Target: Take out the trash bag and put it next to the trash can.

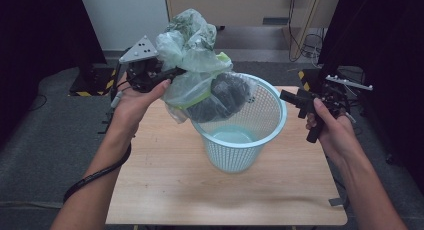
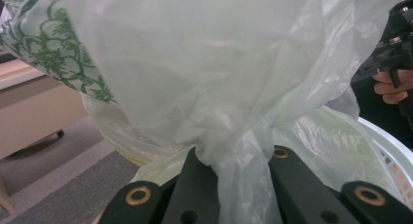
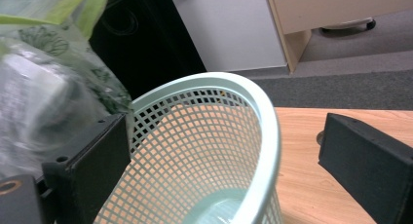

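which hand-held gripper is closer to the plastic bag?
Left. The left hand-held gripper is shut on the plastic bag at its gathered neck, holding it over the basket. The right hand-held gripper is open beside the basket's far rim, apart from the bag.

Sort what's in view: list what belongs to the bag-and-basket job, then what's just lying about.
In the job: plastic bag, pinched at its neck by the left tool; mesh basket; right tool, open beside the basket.

Lying about: cables on the floor; wooden cabinet.
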A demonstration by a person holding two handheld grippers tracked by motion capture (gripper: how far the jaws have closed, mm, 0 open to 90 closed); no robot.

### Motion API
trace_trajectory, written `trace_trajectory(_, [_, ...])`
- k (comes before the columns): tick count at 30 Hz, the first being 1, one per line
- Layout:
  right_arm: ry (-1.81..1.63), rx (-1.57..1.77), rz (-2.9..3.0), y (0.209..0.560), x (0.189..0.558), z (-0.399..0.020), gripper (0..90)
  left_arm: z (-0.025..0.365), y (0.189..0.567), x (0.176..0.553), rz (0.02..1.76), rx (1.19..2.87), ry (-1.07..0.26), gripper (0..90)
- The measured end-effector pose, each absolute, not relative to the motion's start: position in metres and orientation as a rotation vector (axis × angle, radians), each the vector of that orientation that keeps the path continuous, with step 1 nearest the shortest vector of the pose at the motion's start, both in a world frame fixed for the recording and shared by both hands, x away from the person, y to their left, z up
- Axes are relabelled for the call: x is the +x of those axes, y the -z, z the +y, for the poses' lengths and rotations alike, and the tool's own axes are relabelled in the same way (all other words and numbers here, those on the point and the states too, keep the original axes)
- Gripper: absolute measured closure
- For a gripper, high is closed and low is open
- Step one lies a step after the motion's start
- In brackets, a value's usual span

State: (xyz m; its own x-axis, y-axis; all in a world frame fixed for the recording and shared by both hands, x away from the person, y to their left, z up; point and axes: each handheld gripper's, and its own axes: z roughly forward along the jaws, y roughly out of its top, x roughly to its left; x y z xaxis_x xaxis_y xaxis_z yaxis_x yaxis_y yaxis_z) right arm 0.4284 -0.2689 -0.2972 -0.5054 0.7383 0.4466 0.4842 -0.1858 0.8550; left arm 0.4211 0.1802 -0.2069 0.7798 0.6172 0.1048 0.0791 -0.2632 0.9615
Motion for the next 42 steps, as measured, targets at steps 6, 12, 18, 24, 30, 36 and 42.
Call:
trace_trajectory(6, [-1.755, 1.468, 1.842, 0.303, 0.429, -0.275, 5.2, 0.193, 0.203, 0.418, 0.556, 1.767, -0.586, 88.6])
trace_trajectory(12, [-1.756, 1.488, 1.83, 0.308, 0.429, -0.281, 5.2, 0.207, 0.199, 0.416, 0.577, 1.742, -0.605, 88.6])
trace_trajectory(18, [-1.755, 1.491, 1.818, 0.31, 0.428, -0.288, 5.2, 0.221, 0.196, 0.413, 0.595, 1.716, -0.622, 88.6])
trace_trajectory(24, [-1.752, 1.51, 1.81, 0.312, 0.425, -0.294, 5.1, 0.234, 0.193, 0.411, 0.613, 1.693, -0.64, 88.7])
trace_trajectory(30, [-1.748, 1.518, 1.809, 0.318, 0.426, -0.296, 5.2, 0.244, 0.193, 0.41, 0.63, 1.693, -0.654, 88.6])
trace_trajectory(36, [-1.741, 1.523, 1.813, 0.322, 0.426, -0.298, 5.3, 0.252, 0.201, 0.411, 0.656, 1.696, -0.659, 88.6])
trace_trajectory(42, [-1.736, 1.531, 1.812, 0.328, 0.425, -0.302, 5.6, 0.259, 0.214, 0.413, 0.68, 1.704, -0.65, 88.6])
